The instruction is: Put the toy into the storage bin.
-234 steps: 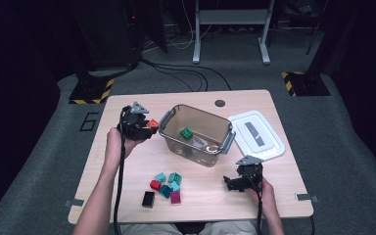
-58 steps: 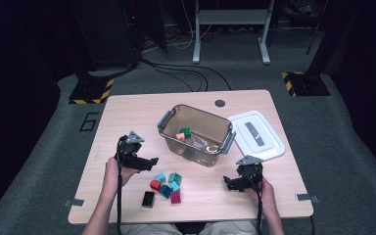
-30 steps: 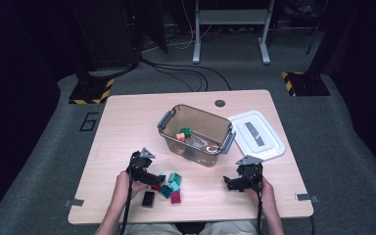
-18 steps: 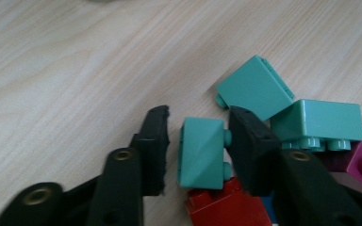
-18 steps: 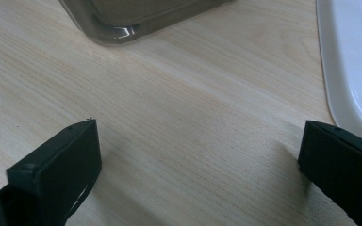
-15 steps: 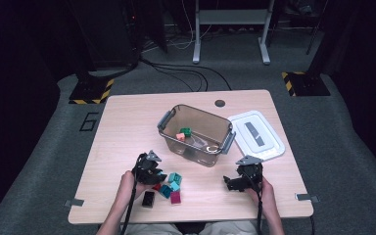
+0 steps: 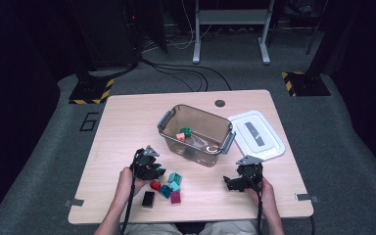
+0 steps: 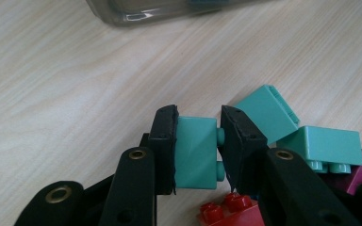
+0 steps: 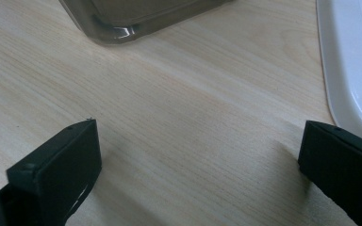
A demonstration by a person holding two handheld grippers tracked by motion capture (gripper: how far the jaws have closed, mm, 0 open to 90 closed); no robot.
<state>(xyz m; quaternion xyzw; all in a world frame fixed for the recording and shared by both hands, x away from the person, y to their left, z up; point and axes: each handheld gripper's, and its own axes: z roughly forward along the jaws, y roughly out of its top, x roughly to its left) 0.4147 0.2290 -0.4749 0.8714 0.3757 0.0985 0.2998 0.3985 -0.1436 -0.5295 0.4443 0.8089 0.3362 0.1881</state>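
While the left gripper (image 7: 152,171) is sitting where it was half a second ago, at the brick pile near the table's (image 7: 127,122) front edge, the right gripper (image 7: 235,182) is resting apart. Left gripper view: jaws, having just closed, are clamping a teal brick (image 8: 196,151), studs facing right; long axis unclear. Right gripper view: jaws gaping wide.

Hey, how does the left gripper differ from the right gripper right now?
The left gripper has just closed, and its fingers press a teal brick; the right gripper stands wide open around bare table. The left gripper sits in the pile of loose bricks, while the right gripper rests apart, near the white lid. Both have black fingers and sit low on the table.
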